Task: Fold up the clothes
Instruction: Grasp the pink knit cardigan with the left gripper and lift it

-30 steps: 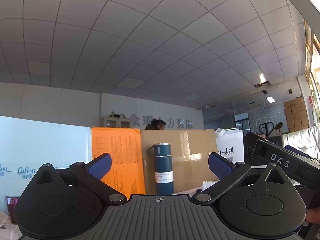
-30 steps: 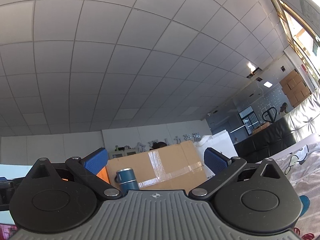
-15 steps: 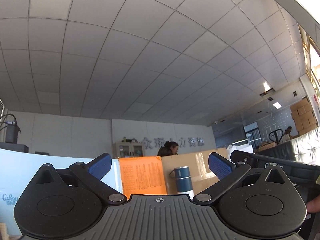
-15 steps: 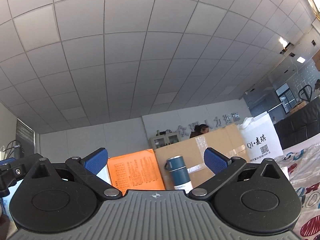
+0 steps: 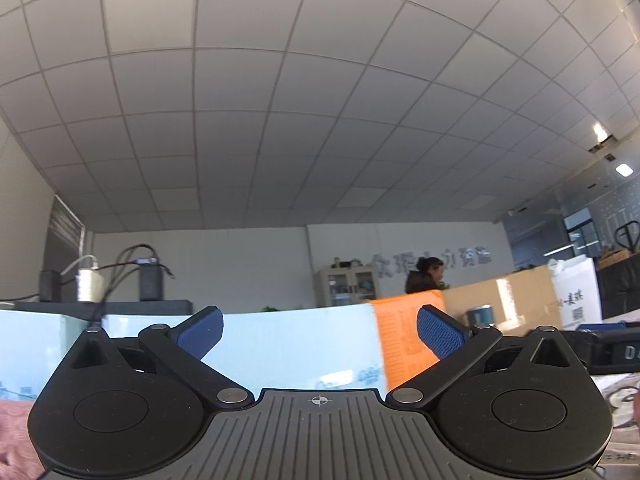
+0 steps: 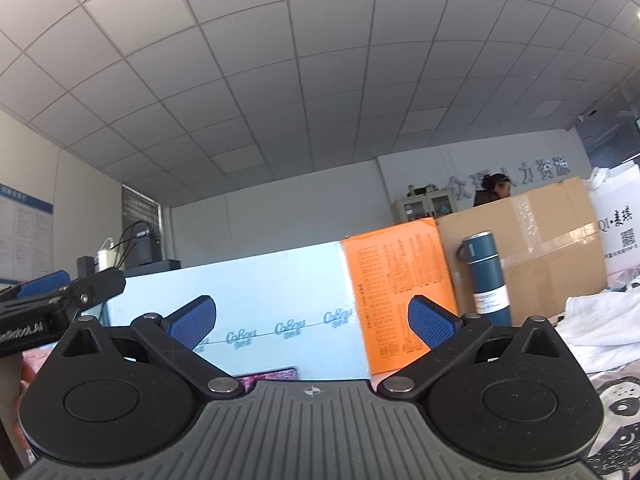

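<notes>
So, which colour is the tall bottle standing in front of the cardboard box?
Dark teal blue bottle, with a white label near its base; the right wrist view shows it best.

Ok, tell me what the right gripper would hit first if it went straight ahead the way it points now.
Probably the light blue board standing upright straight ahead of the right gripper, whose jaws are open with nothing between them. The orange board and blue flask sit off to the right. How far off the board stands is unclear.

Ahead at twelve o'clock, a pale blue printed panel (image 6: 256, 320) blocks passage; orange printed box (image 6: 400, 292) and teal cylindrical flask (image 6: 486, 276) crowd two o'clock.
</notes>
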The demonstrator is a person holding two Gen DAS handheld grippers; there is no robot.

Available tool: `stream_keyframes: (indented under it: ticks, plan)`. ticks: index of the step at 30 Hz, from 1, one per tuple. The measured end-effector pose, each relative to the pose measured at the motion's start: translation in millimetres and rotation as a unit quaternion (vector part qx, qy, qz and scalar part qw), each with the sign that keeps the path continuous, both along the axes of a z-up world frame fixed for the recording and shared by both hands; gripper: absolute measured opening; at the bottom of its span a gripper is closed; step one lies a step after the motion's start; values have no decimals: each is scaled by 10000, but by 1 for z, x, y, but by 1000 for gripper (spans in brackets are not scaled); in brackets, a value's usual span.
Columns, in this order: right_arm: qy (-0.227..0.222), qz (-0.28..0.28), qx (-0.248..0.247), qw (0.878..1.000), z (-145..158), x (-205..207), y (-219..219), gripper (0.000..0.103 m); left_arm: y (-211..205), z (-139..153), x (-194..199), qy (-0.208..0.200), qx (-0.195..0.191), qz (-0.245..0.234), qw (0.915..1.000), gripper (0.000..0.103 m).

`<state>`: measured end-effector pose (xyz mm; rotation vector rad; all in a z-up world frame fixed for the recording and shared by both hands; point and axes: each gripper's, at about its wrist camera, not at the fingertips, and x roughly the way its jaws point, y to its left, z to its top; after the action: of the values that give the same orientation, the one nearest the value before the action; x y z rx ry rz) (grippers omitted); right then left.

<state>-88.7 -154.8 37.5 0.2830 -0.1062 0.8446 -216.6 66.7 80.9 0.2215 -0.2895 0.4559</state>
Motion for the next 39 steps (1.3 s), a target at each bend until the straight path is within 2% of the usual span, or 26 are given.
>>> stream_keyframes:
  ticks: [6, 10, 12, 14, 17, 20, 23, 27, 30, 33, 34, 36, 38, 39]
  plan:
    - [117, 615, -317, 9975, 10, -12, 42, 103, 28, 20, -30, -200, -62, 633, 9978, 103]
    - [104, 937, -468, 9944, 19, -20, 67, 103, 61, 41, -58, -729, -423, 1057, 9908, 103]
    - [51, 1065, -524, 9929, 25, -26, 78, 103, 78, 51, -74, -1028, -684, 1244, 9845, 103]
    - [-65, 1195, -623, 9909, 34, -28, 93, 103, 100, 60, -87, -1163, -1001, 1432, 9777, 103]
    - [-156, 1450, -736, 9866, 44, -27, 119, 103, 133, 55, -105, -1256, -1678, 1439, 9671, 103]
    - [-229, 1841, -935, 9782, 50, -32, 150, 103, 167, 48, -122, -1336, -2370, 1408, 9519, 103]
    - [-306, 2228, -1300, 9657, 49, -44, 184, 101, 191, 17, -143, -1494, -3024, 1340, 9318, 103]
    - [-473, 2768, -1894, 9409, 35, -64, 229, 100, 222, -14, -166, -1641, -3782, 1081, 9046, 102]
    - [-915, 3080, -2341, 9176, 22, -84, 262, 98, 238, -32, -182, -1747, -4222, 887, 8851, 101]
    - [-1395, 3305, -2651, 8950, 11, -106, 294, 92, 256, -46, -188, -1860, -4583, 862, 8649, 94]
    - [-1497, 3375, -2752, 8876, 8, -113, 305, 91, 259, -49, -189, -1889, -4673, 860, 8594, 89]
    - [-1620, 3511, -2961, 8734, 1, -125, 325, 89, 264, -55, -190, -1925, -4794, 825, 8522, 81]
    - [-1652, 3612, -3096, 8640, -4, -135, 342, 85, 270, -58, -189, -1860, -4824, 863, 8516, 70]
    - [-1669, 3642, -3134, 8610, -6, -139, 350, 83, 271, -60, -188, -1824, -4835, 887, 8515, 68]
